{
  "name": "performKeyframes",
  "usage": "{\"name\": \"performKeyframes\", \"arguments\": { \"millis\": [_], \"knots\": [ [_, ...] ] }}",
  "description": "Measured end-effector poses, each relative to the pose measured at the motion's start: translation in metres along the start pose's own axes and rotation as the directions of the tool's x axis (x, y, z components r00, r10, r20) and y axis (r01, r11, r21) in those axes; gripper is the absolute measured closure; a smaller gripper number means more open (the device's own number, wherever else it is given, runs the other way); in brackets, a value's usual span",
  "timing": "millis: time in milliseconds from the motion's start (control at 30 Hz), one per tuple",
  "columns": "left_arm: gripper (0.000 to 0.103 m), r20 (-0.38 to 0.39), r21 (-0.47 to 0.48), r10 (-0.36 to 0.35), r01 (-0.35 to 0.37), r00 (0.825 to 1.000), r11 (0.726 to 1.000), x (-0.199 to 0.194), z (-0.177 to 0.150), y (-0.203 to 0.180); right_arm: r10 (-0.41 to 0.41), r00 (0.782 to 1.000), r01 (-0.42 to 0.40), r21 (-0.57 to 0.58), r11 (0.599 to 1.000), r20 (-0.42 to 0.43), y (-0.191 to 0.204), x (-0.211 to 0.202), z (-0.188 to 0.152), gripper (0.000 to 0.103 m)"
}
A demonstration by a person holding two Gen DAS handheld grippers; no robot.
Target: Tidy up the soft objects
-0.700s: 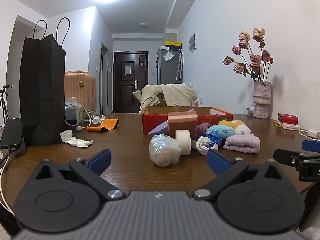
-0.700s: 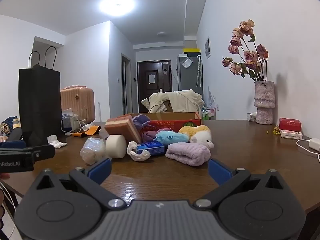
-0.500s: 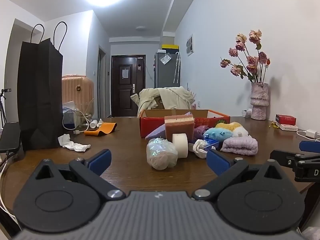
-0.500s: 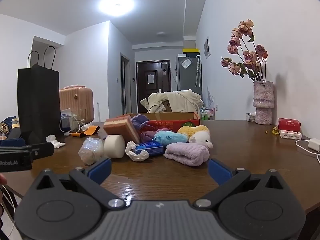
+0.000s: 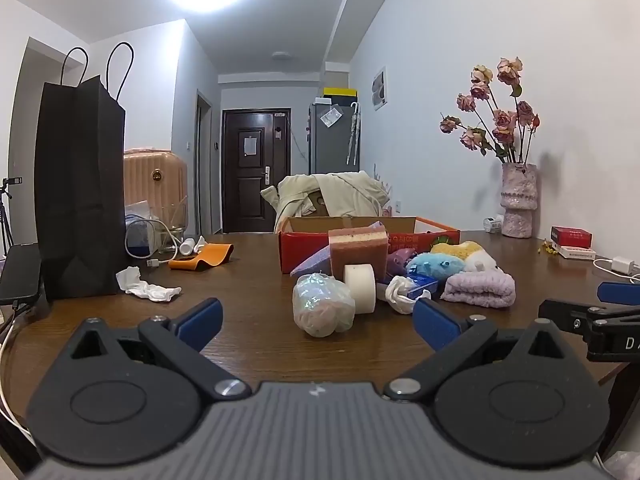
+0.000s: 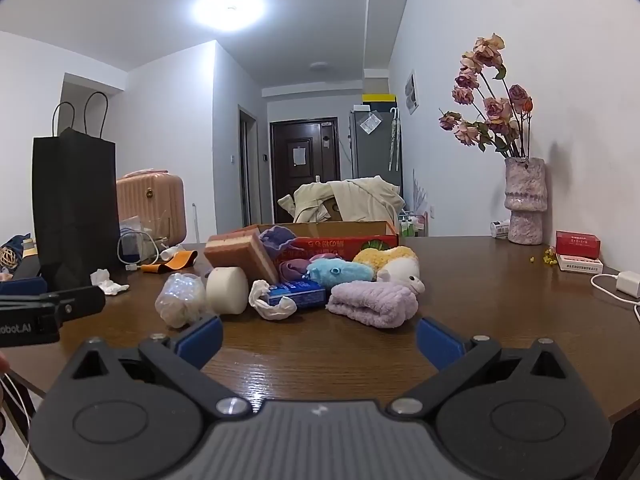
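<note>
A pile of soft things lies mid-table in front of a red cardboard box (image 5: 304, 246) (image 6: 344, 242): a clear plastic-wrapped bundle (image 5: 322, 310) (image 6: 180, 300), a white foam roll (image 5: 360, 288) (image 6: 228, 290), a brown layered sponge (image 5: 358, 250) (image 6: 240, 252), a lilac folded towel (image 5: 480, 288) (image 6: 374, 302), a blue plush (image 5: 436, 264) (image 6: 340, 272) and a yellow-white plush (image 6: 394, 262). My left gripper (image 5: 318, 320) is open and empty, just short of the bundle. My right gripper (image 6: 320, 334) is open and empty, just short of the towel.
A tall black paper bag (image 5: 80, 188) stands at the left with crumpled tissue (image 5: 146, 286) beside it. An orange strap (image 5: 202, 258) and cables lie behind. A vase of dried roses (image 5: 518, 204) and a red packet (image 5: 570, 236) stand at the right wall.
Both views have shifted slightly; the pile sits a little lower and closer in the left wrist view. Both grippers stay open and nothing on the table has moved.
</note>
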State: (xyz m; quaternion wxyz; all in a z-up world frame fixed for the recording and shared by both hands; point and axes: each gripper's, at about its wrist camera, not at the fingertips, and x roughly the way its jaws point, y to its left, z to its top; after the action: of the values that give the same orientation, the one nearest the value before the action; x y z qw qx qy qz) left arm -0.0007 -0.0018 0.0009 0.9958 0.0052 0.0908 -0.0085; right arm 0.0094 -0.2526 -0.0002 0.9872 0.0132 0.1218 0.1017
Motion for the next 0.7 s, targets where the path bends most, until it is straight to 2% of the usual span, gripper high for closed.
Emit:
{"name": "performKeyframes", "arguments": {
  "millis": [467, 700],
  "knots": [
    [0.000, 0.000, -0.027, 0.018, -0.018, 1.000, 0.999, 0.009, -0.001, 0.003, -0.011, 1.000, 0.011, -0.009, 1.000, -0.014, 0.000, 0.006, -0.003, 0.000],
    [0.000, 0.002, -0.013, -0.004, 0.004, 1.000, 1.000, 0.012, -0.001, -0.004, -0.020, 1.000, 0.020, 0.006, 1.000, -0.023, -0.005, 0.006, -0.005, 0.000]
  ]
}}
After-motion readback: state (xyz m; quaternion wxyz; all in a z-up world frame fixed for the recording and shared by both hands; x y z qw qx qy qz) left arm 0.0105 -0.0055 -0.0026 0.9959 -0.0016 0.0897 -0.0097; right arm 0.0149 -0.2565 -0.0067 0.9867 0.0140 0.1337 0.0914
